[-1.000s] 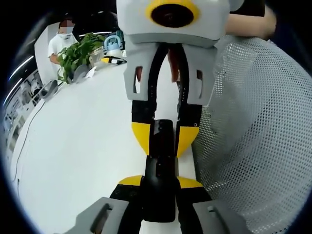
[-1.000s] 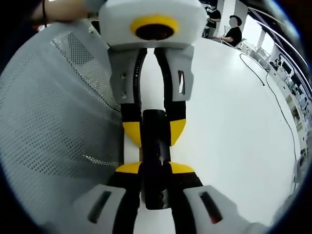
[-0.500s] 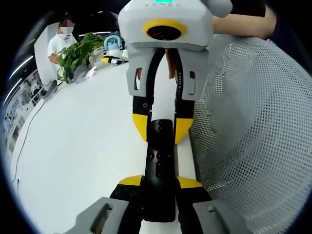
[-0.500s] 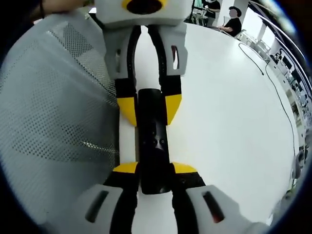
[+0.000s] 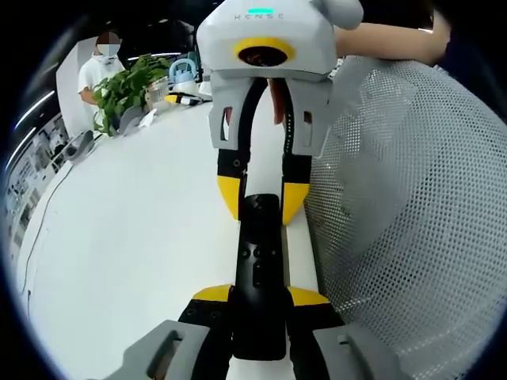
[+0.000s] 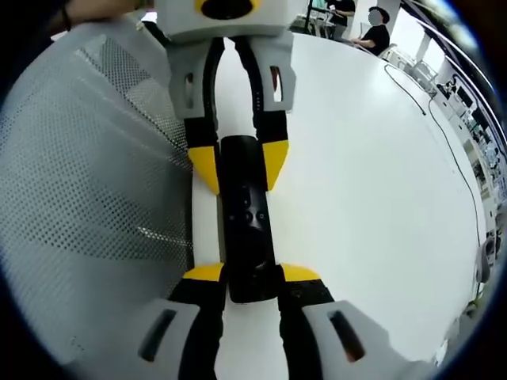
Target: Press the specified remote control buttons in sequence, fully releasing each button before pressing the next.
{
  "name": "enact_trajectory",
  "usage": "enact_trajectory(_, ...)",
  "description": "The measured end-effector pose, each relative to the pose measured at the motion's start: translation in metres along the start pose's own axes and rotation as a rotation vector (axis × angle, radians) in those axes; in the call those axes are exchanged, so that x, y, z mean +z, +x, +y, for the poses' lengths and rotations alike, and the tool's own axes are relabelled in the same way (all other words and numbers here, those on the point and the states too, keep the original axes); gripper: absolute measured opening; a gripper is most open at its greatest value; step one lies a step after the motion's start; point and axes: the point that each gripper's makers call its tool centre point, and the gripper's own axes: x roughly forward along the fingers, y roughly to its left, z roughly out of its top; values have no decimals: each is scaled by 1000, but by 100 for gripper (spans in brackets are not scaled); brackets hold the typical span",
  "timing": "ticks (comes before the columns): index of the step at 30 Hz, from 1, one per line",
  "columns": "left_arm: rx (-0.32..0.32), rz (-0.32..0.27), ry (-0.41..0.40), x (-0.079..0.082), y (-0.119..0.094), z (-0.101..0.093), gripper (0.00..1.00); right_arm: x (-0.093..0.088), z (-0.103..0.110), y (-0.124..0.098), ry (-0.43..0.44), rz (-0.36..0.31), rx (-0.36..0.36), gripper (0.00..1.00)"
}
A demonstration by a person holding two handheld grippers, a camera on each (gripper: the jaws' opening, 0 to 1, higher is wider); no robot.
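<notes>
A slim black remote control (image 5: 259,253) with small round buttons on top is held lengthwise between my two grippers, which face each other above the white table (image 5: 135,237). My left gripper (image 5: 260,297) is shut on the remote's near end, its yellow tips pressed to both sides. Opposite it, my right gripper (image 5: 260,198) flanks the remote's far end. In the right gripper view the remote (image 6: 247,218) runs from my right gripper (image 6: 252,275), shut on its end, up to my left gripper (image 6: 239,166).
A white mesh chair back (image 5: 412,237) stands close along the table edge (image 6: 87,198). A potted plant (image 5: 123,87) and small items sit at the far end, near a standing person (image 5: 99,67). A thin cable (image 6: 444,150) crosses the table; seated people (image 6: 372,36) are beyond.
The two grippers have drawn apart along the remote, so more of its buttoned top shows between them. The remote stays fixed in my left gripper; my right gripper has slid towards its end.
</notes>
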Motion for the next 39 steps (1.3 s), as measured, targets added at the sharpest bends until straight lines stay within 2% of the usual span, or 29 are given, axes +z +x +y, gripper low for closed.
enact_trajectory(4,-4,-1,7,0,0,0,25,-9,-2,-3,16,-2,0,25)
enact_trajectory(7,0,-5,3,0,0,0,25,-8,-1,-2,5,4,5,24)
enact_trajectory(8,1,-4,3,0,0,0,25,-8,-1,-2,-31,16,4,24)
enact_trajectory(13,-1,5,8,0,0,0,25,-7,-1,-1,-12,19,24,24)
enact_trajectory(17,-5,11,8,0,0,0,25,-7,0,0,-22,57,15,24)
enact_trajectory(21,-4,-4,-50,0,-1,1,26,-8,-1,-1,0,48,14,25)
enact_trajectory(24,3,-2,-51,1,-4,1,26,-8,-1,-1,1,51,12,25)
enact_trajectory(30,71,-86,-121,18,-21,15,29,-8,-2,-1,5,51,15,24)
enact_trajectory(32,97,-107,-114,23,-23,21,34,-8,-1,-1,5,52,14,24)
enact_trajectory(34,106,-92,-100,21,-25,24,42,-8,-2,-1,7,51,15,24)
enact_trajectory(36,137,-88,-117,21,-30,31,43,-8,-1,-1,5,51,15,24)
enact_trajectory(39,164,-161,-187,32,-40,35,47,-8,-1,-1,4,63,14,25)
